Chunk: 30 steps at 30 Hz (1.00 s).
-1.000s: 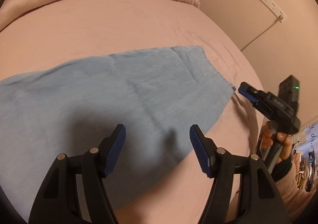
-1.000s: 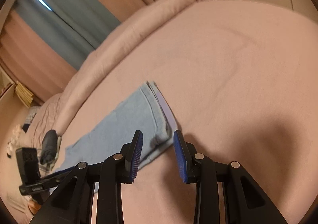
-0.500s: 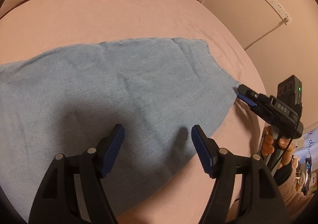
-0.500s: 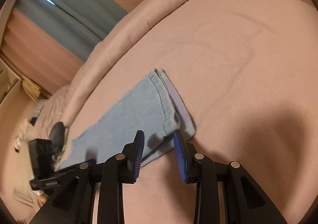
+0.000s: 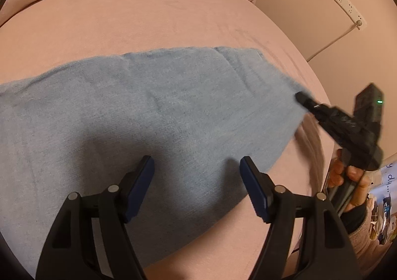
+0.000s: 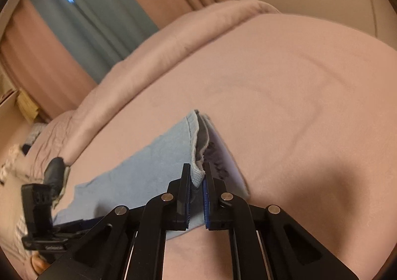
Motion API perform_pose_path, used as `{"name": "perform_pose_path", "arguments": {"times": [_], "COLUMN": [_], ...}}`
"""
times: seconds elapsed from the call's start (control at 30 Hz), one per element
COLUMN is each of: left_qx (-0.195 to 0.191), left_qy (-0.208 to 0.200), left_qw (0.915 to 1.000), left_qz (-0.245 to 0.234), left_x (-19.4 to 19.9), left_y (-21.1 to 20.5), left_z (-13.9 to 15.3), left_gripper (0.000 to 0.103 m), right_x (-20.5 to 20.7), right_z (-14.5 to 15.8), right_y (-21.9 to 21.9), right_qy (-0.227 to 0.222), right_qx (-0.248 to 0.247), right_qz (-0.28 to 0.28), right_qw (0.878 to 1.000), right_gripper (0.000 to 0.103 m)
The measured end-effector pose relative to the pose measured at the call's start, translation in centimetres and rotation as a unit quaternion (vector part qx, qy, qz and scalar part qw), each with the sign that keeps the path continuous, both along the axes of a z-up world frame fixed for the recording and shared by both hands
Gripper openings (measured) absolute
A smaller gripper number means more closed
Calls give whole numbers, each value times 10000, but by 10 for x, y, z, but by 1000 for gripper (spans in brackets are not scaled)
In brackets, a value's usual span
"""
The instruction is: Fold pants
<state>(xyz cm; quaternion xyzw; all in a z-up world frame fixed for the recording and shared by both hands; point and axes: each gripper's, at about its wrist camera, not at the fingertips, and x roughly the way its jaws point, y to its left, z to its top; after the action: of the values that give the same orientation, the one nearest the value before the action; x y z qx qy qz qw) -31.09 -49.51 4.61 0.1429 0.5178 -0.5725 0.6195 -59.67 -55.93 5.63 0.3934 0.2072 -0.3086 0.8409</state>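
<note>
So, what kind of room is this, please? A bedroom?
Most likely a bedroom. The light blue pants lie on a wide bed with a pink cover, a folded duvet runs along its far side, and curtains hang behind it.

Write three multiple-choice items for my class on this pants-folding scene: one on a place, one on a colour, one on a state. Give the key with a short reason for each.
1. Where do the pants lie?
A. on a pink bed cover
B. on a wooden floor
C. over a chair

2. What colour are the pants?
A. black
B. light blue
C. red

3. How does the right gripper stand?
A. wide open above the cloth
B. shut on the pants' edge
C. shut on nothing

Key: 1 A, the bed cover surrounds the cloth. 2 B, pale blue in both views. 3 B, the hem sits pinched between its pads; the left gripper is opening above the cloth, gripping nothing.
</note>
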Motion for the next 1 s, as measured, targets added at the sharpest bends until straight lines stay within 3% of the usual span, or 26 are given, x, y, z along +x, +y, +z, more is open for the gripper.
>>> {"name": "perform_pose_path", "arguments": {"times": [0.07,0.13,0.23,0.37,0.5,0.63,0.7,0.77,0.8,0.87,1.0], "left_qx": [-10,-8,5,-32,-76,-91,-117,-158,-175,-206,-305], "left_qy": [27,32,-9,-107,56,46,33,52,66,110,333], "left_qw": [10000,10000,10000,9997,9993,9992,9992,9990,9989,9986,9965], "left_qz": [-18,-17,22,199,370,379,392,411,419,465,710], "left_x": [0,1,3,10,20,19,17,16,17,18,23], "left_y": [0,0,7,27,42,44,44,48,50,55,69], "left_z": [0,1,5,6,0,0,1,1,1,1,2], "left_gripper": [75,76,76,79,79,80,80,80,80,80,80], "right_x": [4,3,8,5,6,14,5,-10,-20,-34,-37], "right_z": [-24,-32,-21,-21,-20,-15,-7,-1,2,1,-20], "right_y": [-11,-13,-4,-4,-3,-5,-2,5,9,14,16], "right_qy": [207,193,493,463,584,868,841,778,611,154,-212], "right_qx": [367,343,89,195,127,26,29,23,95,373,1003], "right_qz": [-59,-65,-169,-270,-394,9,51,-136,-205,-141,12], "right_qw": [9991,9992,9986,9984,9974,9962,9964,9969,9979,9991,9947], "right_gripper": [6,6,6,6,6,7,16,48,53,54,54]}}
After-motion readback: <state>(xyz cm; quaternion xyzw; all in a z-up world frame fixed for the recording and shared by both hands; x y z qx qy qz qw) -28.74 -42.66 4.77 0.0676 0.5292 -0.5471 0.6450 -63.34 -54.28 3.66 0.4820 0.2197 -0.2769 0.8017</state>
